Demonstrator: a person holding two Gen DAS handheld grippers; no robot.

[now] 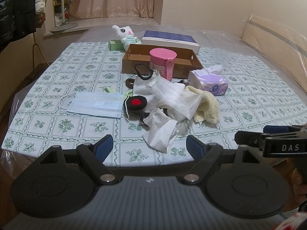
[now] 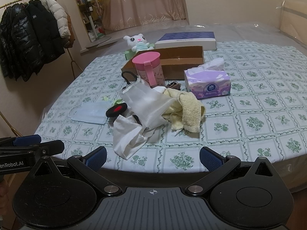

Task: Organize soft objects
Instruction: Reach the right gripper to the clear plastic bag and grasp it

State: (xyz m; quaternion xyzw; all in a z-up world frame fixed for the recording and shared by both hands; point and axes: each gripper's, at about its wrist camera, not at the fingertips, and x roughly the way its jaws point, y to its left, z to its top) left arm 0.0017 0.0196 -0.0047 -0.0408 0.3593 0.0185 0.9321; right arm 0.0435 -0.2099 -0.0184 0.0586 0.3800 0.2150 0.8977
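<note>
Lying flat at the left, a face mask [image 1: 96, 104] is being kept apart from the tangled heap: white cloth [image 1: 161, 133], mesh pouch [image 1: 172, 95], yellow towel [image 1: 208, 105]. Behind, a cardboard tray [image 1: 134, 62] is standing empty, probably for sorting. Left hand-held gripper [image 1: 148, 147] and right hand-held gripper [image 2: 153, 158] are being held spread wide, gripping nothing, short of the heap.

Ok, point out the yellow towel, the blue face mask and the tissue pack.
yellow towel [image 2: 189, 113]: right wrist view, middle fold.
blue face mask [image 1: 96, 104]: left wrist view, pleated centre.
tissue pack [image 2: 208, 85]: right wrist view, front face.
</note>
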